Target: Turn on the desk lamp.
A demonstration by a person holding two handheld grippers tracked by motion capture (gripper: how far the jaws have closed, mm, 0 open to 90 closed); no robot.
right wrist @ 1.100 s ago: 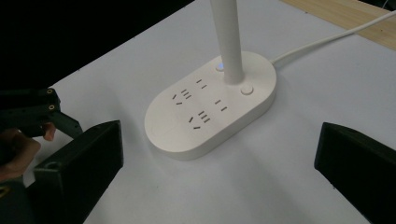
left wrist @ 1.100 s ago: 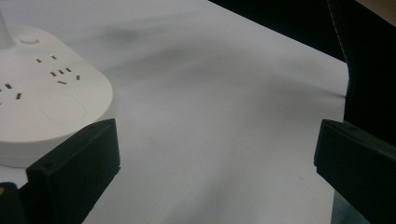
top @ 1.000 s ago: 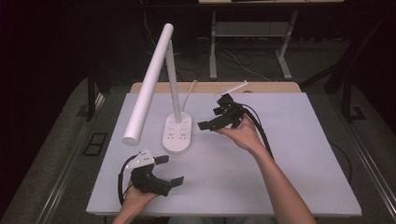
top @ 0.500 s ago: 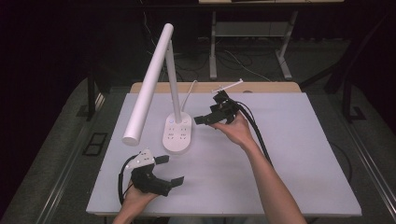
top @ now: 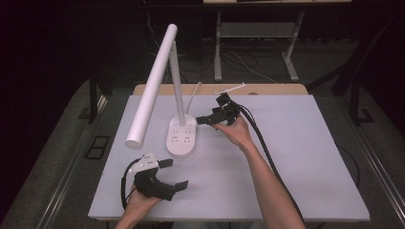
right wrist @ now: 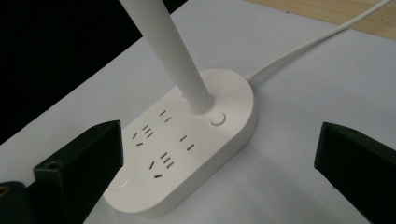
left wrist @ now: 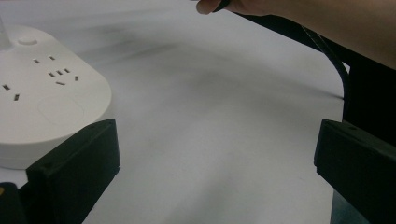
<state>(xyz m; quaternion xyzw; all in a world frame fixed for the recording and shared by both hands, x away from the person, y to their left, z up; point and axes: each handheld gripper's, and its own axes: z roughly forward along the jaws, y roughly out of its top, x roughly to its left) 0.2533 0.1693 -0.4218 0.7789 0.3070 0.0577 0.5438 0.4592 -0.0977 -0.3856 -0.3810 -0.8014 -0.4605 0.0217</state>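
A white desk lamp stands on the white table (top: 310,157). Its oval base (top: 181,139) carries several sockets and a round button (right wrist: 217,118). From the base rises a slim stem (top: 177,81), and a long tube head (top: 152,86) slopes down to the left. My right gripper (top: 210,110) hovers open just right of the base, and its view looks down on the base (right wrist: 187,144) between wide-apart jaws. Near the front edge, below the lamp head, my left gripper (top: 174,174) is open and holds nothing. The base (left wrist: 46,102) lies beside its left jaw.
The lamp's white cable (top: 191,98) runs back to a wooden strip (top: 267,89) along the far edge. Black cables (top: 267,152) trail from the right gripper beside the forearm (top: 267,176). A desk frame (top: 258,33) stands on the floor behind.
My right gripper has moved left and a little down, closer to the lamp base. The left gripper and the lamp have stayed put.
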